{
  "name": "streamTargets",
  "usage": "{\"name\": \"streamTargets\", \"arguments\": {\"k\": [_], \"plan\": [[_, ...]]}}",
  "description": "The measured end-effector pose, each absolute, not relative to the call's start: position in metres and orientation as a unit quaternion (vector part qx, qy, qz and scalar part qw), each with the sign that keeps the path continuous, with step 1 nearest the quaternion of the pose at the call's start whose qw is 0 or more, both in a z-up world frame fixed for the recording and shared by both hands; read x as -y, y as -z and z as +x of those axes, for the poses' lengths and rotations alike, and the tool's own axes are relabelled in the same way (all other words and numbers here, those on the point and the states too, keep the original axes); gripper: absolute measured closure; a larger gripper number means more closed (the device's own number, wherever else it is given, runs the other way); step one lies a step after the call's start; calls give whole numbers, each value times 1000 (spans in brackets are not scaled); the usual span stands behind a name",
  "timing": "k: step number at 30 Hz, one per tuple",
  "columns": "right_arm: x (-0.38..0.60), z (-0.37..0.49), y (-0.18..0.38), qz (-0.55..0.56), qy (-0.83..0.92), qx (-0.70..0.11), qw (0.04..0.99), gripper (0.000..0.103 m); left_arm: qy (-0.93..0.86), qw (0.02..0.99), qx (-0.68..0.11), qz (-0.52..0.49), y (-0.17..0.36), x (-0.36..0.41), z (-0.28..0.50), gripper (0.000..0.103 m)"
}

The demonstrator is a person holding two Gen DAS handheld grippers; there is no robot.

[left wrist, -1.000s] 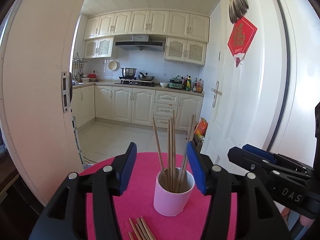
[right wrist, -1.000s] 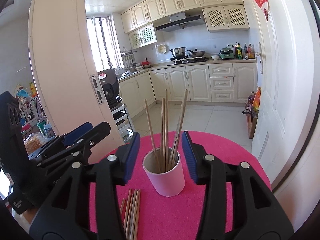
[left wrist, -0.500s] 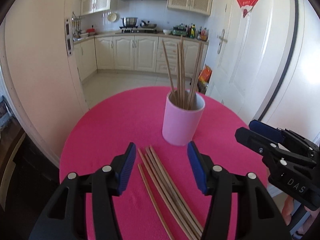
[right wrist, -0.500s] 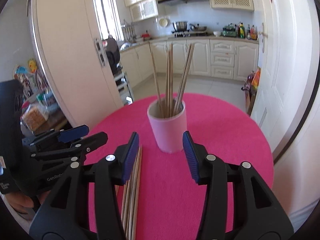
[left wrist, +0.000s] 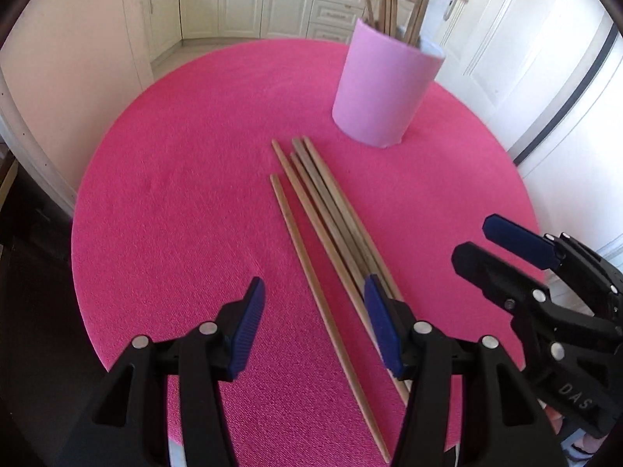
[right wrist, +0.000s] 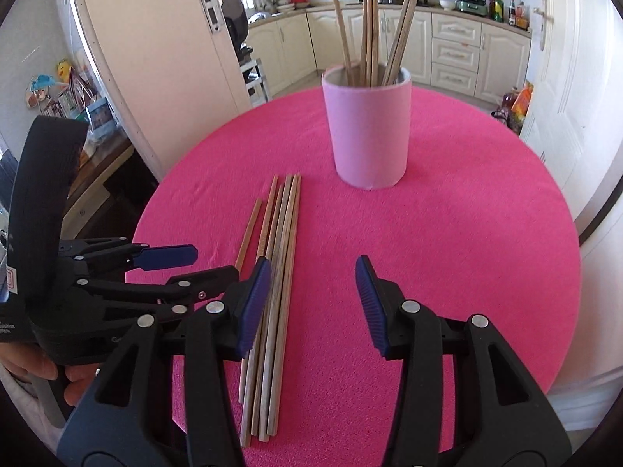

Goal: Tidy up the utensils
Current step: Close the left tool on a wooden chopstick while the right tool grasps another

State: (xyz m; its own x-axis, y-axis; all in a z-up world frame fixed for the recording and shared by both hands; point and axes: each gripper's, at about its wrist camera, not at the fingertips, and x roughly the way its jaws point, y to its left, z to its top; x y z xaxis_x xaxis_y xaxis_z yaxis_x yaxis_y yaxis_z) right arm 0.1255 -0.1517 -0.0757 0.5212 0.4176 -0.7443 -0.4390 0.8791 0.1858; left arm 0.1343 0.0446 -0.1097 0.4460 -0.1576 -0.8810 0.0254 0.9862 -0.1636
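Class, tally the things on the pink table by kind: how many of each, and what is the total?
Pink cup: 1
Chopsticks standing in it: 5, as far as can be told
Loose chopsticks lying on the table: 5
Total: 11

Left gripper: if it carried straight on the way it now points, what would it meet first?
Probably the lone chopstick lying between the open fingers of the left gripper, then the pink tablecloth under it; depth is hard to judge.

chopsticks (left wrist: 335, 241) partly behind tool, cup (left wrist: 381, 85) chopsticks cropped
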Motion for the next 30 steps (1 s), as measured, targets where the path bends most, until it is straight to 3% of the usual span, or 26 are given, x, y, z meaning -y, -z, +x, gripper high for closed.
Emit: {"name": "streamTargets", "arguments": {"k": [10, 12, 13, 21, 30], "plan": [[147, 133, 94, -12, -252, -458, 853, 58, 64, 840, -537, -53, 127, -37, 142, 68], [146, 135, 99, -12, -255, -467, 847, 70, 58, 840, -537, -52, 128, -37, 146, 89], [145, 137, 102, -11, -257, -472, 843, 70, 54, 839, -538, -53, 130, -39, 148, 93], [135, 150, 119, -9, -275, -504, 819, 81, 47, 844, -529, -70, 128, -50, 153, 95], [118, 157, 118, -44, -273, -517, 810, 82, 48, 847, -524, -74, 127, -51, 165, 95]]}}
